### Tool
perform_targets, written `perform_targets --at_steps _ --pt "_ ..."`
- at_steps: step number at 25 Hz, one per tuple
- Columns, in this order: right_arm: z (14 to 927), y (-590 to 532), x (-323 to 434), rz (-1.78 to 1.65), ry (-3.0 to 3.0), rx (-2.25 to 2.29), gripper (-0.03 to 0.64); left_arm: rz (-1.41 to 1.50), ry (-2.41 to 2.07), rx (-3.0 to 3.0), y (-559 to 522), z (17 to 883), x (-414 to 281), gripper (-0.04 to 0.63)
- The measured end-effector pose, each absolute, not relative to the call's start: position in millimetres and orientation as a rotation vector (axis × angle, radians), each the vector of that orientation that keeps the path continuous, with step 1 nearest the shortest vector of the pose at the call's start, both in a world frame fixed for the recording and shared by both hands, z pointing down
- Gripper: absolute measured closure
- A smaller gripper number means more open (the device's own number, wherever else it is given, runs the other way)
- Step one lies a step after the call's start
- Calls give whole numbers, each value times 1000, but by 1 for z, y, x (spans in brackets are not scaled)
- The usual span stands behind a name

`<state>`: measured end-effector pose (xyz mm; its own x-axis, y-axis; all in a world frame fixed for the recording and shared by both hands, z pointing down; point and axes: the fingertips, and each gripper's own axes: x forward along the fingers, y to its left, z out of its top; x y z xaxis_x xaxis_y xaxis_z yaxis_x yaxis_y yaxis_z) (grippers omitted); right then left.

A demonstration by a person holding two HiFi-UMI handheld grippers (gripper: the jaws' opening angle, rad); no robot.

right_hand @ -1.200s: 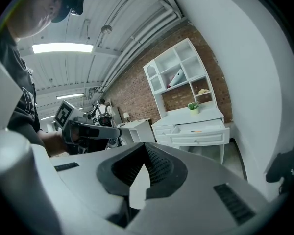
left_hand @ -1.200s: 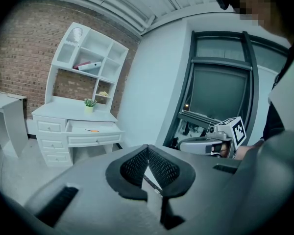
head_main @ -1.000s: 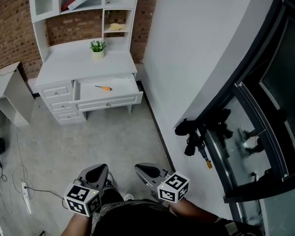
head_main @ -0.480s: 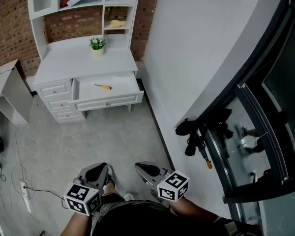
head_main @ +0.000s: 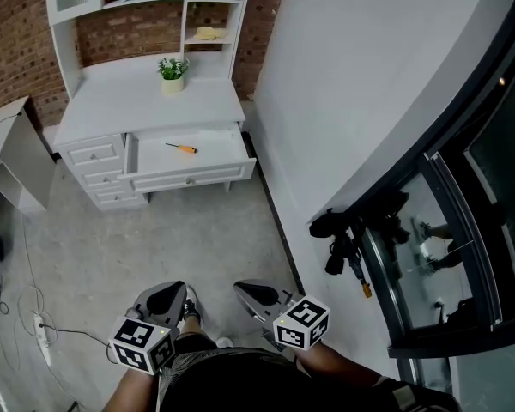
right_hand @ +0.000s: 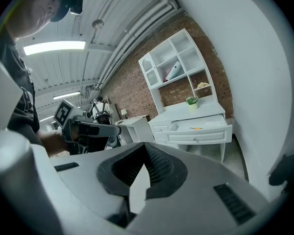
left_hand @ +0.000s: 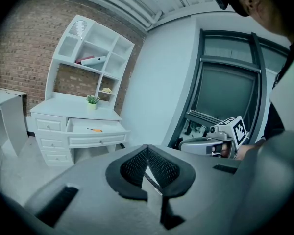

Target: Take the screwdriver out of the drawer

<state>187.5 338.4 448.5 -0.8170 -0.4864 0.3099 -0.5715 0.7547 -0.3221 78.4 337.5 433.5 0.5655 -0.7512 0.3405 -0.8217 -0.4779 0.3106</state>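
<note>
screwdriver (head_main: pixel 182 148), orange-handled, lay alone on the bottom of the open drawer (head_main: pixel 189 177), up toward eleven o'clock in the head view and well apart from both grippers. far to the left, at nine o'clock, a low white side table (head_main: pixel 21 148) stood near the desk (head_main: pixel 146 106), and cables (head_main: pixel 26 316) trailed over the grey floor at eight o'clock. a stack of small shut drawers (head_main: pixel 94 174) sat at nine o'clock from the screwdriver, in the same white desk. at twelve o'clock from it, a small potted plant (head_main: pixel 172 69) stood on the desktop below a shelf unit (head_main: pixel 184 7) backed by brick. the left gripper (head_main: pixel 166 299) hung low at six o'clock, above the floor, its claw pressed together at the tips with nothing between. the right gripper (head_main: pixel 259 297), just beside it, had its claw pressed together the same way and was likewise empty. a plain white wall (head_main: pixel 352 84) ran up the right, and at three o'clock a black device (head_main: pixel 352 230), too small to make out, sat against a dark window frame (head_main: pixel 446 187).
</note>
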Motion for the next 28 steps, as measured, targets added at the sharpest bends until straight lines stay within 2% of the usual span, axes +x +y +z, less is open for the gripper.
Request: perform_targets --at_steps 14,28 --pt "440 249 167 588 -2721 871 611 218 -1241 2382 244 425 57 578" --pt "433 161 142 468 -2656 948 611 240 -1228 2409 161 420 2 580"
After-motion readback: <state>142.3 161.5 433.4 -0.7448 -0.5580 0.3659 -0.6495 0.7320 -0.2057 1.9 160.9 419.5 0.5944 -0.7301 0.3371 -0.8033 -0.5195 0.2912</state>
